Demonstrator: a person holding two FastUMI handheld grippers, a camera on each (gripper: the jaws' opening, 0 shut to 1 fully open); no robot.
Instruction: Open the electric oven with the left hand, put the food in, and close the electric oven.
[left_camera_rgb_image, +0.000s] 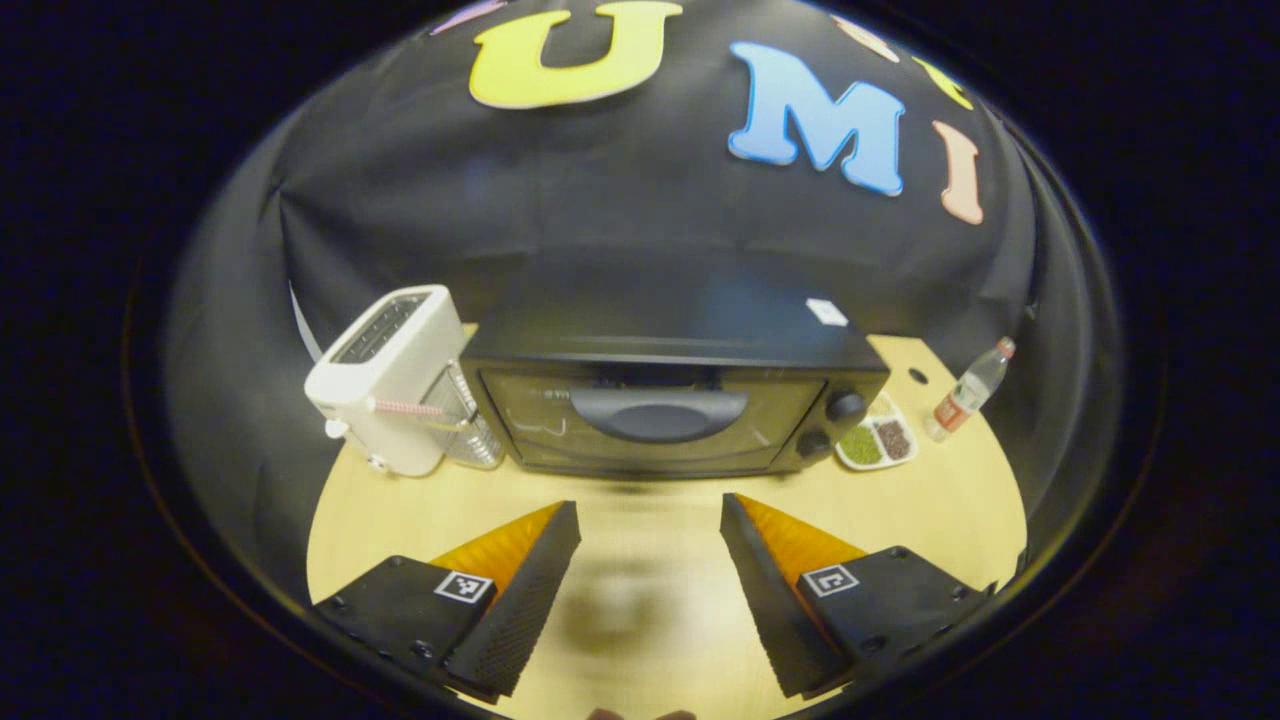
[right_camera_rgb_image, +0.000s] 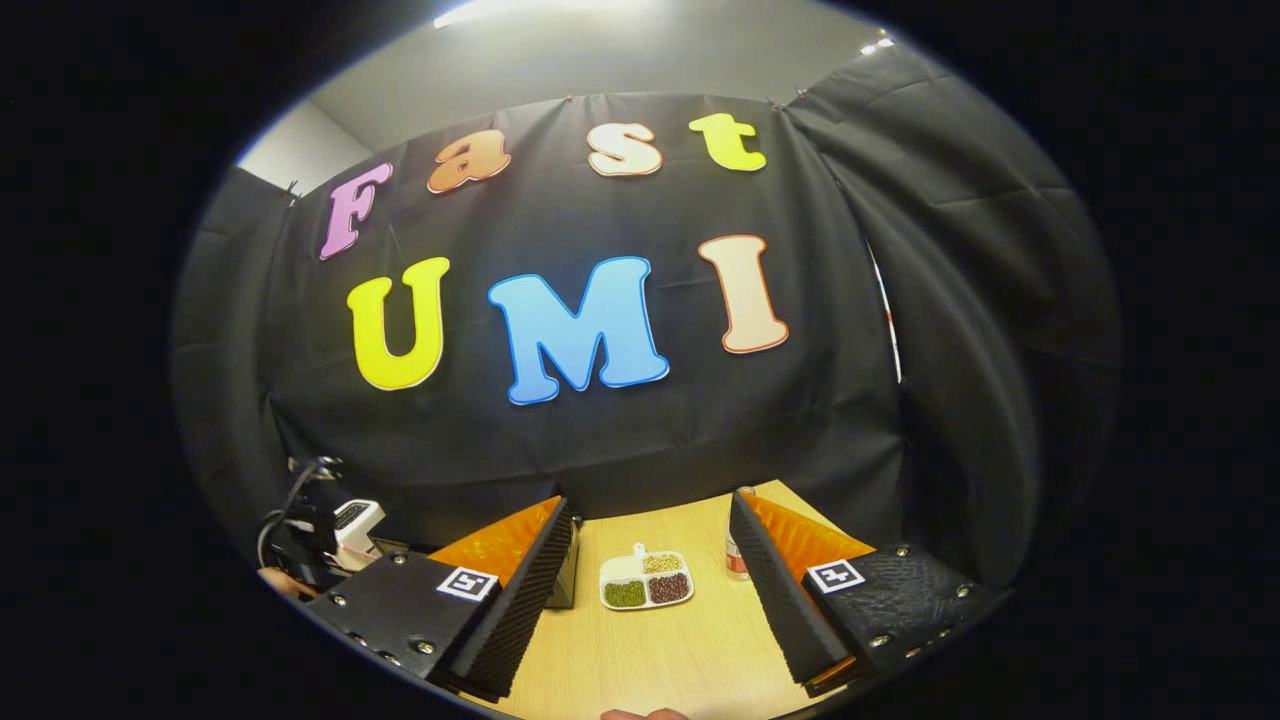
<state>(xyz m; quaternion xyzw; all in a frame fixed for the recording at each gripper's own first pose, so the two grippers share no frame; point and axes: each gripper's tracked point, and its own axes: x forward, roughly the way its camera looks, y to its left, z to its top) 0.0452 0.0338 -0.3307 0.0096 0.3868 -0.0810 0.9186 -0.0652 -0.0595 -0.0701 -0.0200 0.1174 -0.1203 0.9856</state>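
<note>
A black electric oven (left_camera_rgb_image: 670, 405) stands on the wooden table (left_camera_rgb_image: 640, 520) with its door closed; a dark curved handle (left_camera_rgb_image: 658, 412) runs across the top of the glass. My left gripper (left_camera_rgb_image: 650, 520) hovers open in front of the oven, short of the door, with nothing between its fingers. A white divided food plate (left_camera_rgb_image: 878, 442) holding green, brown and pale grains lies just right of the oven. In the right gripper view the same plate (right_camera_rgb_image: 647, 581) lies ahead on the table, beyond my open right gripper (right_camera_rgb_image: 650, 525). An edge of the oven (right_camera_rgb_image: 566, 578) peeks behind a finger.
A white toaster (left_camera_rgb_image: 385, 380) stands left of the oven with a clear ribbed container (left_camera_rgb_image: 468, 425) beside it. A plastic bottle (left_camera_rgb_image: 968, 390) with a red label stands at the far right. In the right gripper view, the other gripper's body (right_camera_rgb_image: 325, 530) and a hand show at far left.
</note>
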